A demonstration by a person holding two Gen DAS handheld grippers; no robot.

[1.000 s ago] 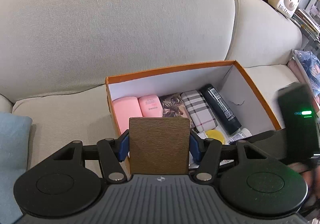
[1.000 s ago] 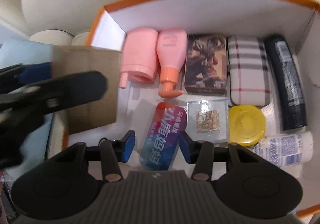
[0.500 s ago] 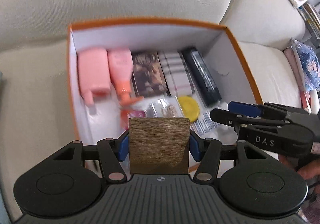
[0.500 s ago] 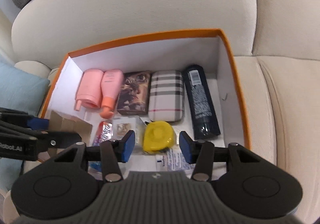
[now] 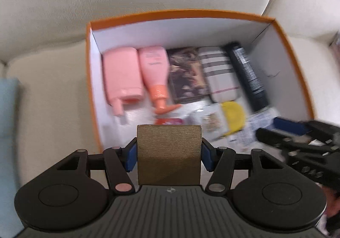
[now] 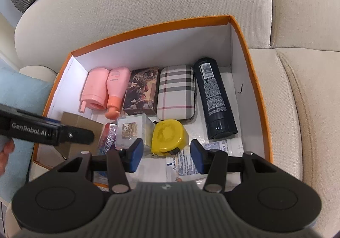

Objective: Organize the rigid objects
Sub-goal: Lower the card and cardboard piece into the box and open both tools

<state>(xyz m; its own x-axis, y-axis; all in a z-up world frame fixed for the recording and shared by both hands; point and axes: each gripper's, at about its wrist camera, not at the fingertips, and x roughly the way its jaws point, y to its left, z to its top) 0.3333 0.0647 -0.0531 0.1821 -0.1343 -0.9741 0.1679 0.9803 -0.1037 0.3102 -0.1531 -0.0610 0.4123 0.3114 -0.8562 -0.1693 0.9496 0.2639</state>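
Observation:
My left gripper (image 5: 169,156) is shut on a flat brown box (image 5: 169,142) and points steeply down over the near left part of the orange storage box (image 5: 180,13). The right wrist view shows that brown box (image 6: 82,125) low at the orange box's (image 6: 148,25) near left corner, beside a red and blue tin (image 6: 107,138). My right gripper (image 6: 166,156) stands open with nothing between its fingers, above the yellow tape measure (image 6: 167,137) and a Vaseline tube (image 6: 191,165). In the left wrist view the right gripper (image 5: 297,138) sits blurred at the right.
Along the far wall lie two pink bottles (image 6: 106,89), a picture box (image 6: 141,92), a plaid case (image 6: 177,92) and a dark bottle (image 6: 215,99). A clear block (image 6: 131,129) lies mid-box. The box rests on a beige sofa (image 6: 297,89); a light blue cushion (image 6: 19,97) lies at the left.
The left gripper tipped down and carried the brown box over the orange box's near left corner. The right gripper drew back from over the red and blue tin toward the near edge.

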